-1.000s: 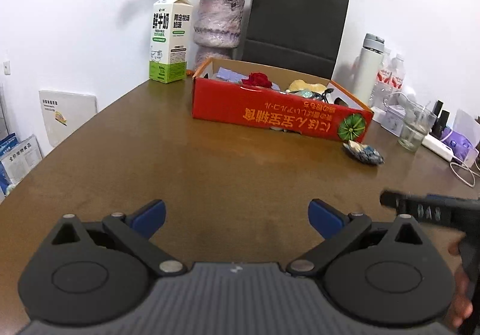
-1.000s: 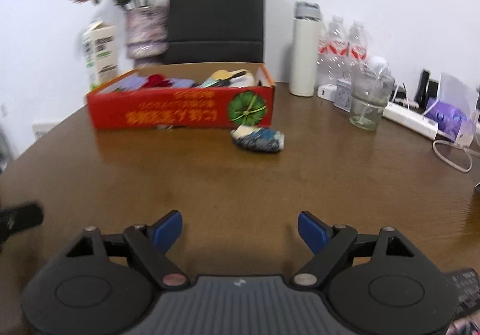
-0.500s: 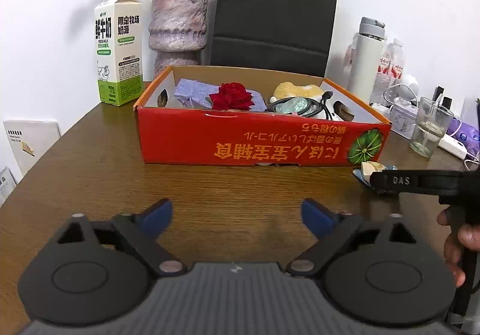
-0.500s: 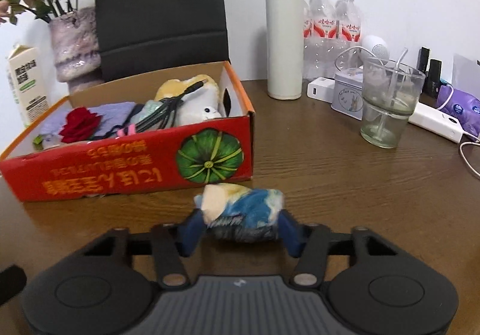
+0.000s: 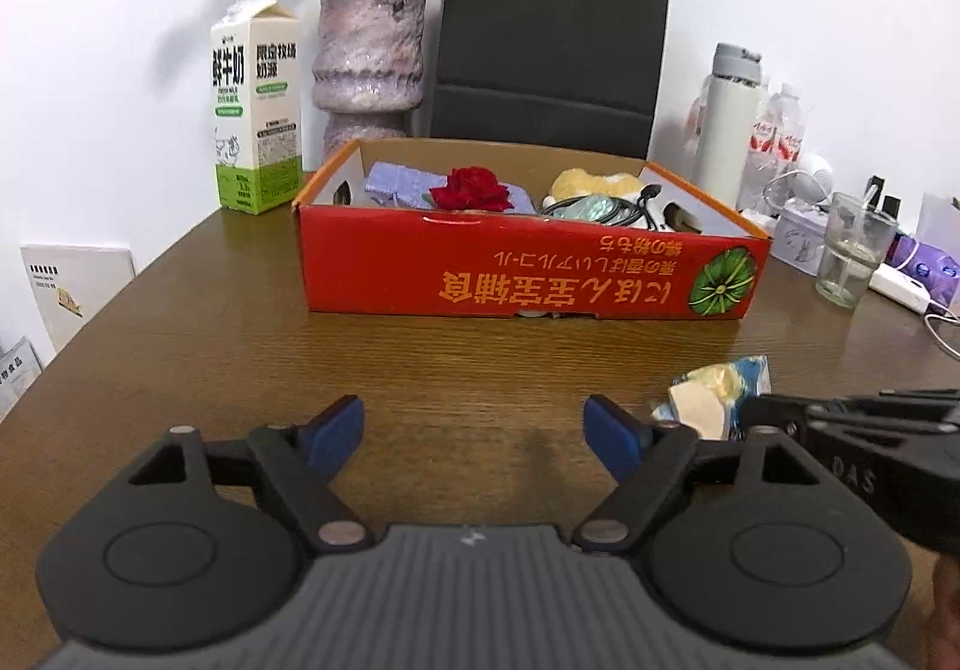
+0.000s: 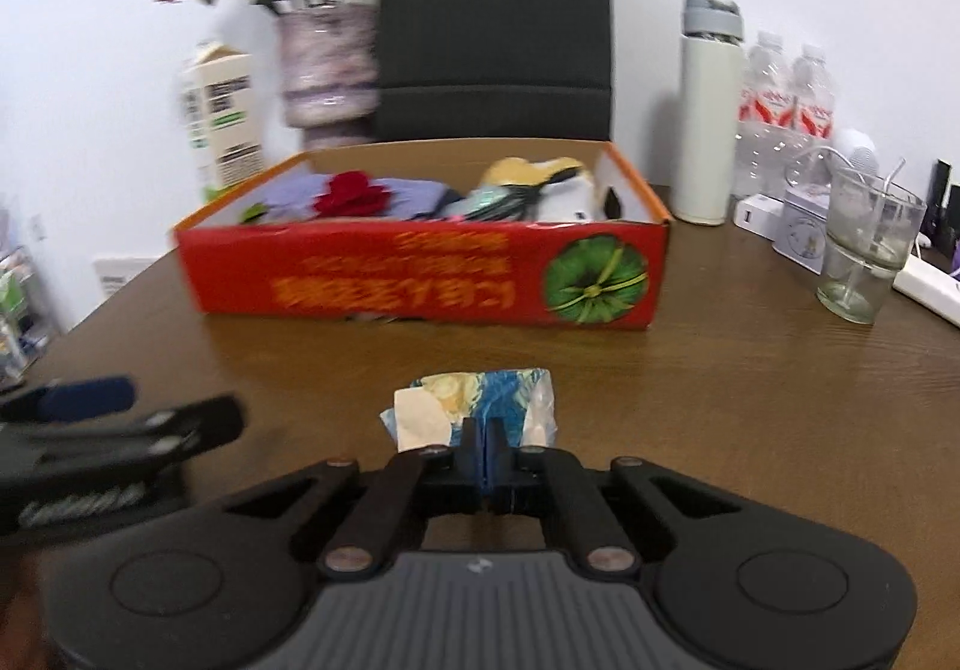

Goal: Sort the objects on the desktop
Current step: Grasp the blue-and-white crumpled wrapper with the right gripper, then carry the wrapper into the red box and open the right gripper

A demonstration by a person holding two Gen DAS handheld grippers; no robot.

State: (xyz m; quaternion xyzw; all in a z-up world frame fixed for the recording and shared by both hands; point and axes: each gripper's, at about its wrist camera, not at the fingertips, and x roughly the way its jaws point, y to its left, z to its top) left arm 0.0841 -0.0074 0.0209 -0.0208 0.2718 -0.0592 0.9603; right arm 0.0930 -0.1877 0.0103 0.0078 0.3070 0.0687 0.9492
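A: Where is the packet (image 6: pixel 480 406) right now?

B: Low and centre in the right wrist view, in front of the red box (image 6: pixel 420 280) — the right gripper (image 6: pixel 485 451) has its jaws pressed together on the near edge of it. Whether it rests on the brown surface (image 6: pixel 750 400) or hangs just above it, I cannot tell.

A: And the left gripper (image 5: pixel 474 427)?

B: Its jaws are spread wide with nothing between them, over the bare wood. From its own camera the packet (image 5: pixel 714 394) sits at about three o'clock, just beside the right blue fingertip.

A: What is in the box?

B: A red rose (image 5: pixel 471 188) on something pale purple at the left end, a yellow-and-white soft toy (image 5: pixel 591 184) with dark cables at the right end. The box stands at twelve o'clock from both cameras.

A: Anything around it?

B: A milk carton (image 5: pixel 255 102) and a vase (image 5: pixel 366 63) of dried flowers at eleven o'clock, a black paper bag (image 5: pixel 549 39) behind the box, a white flask (image 6: pixel 708 111) and a drinking glass (image 6: pixel 867 244) toward two o'clock.
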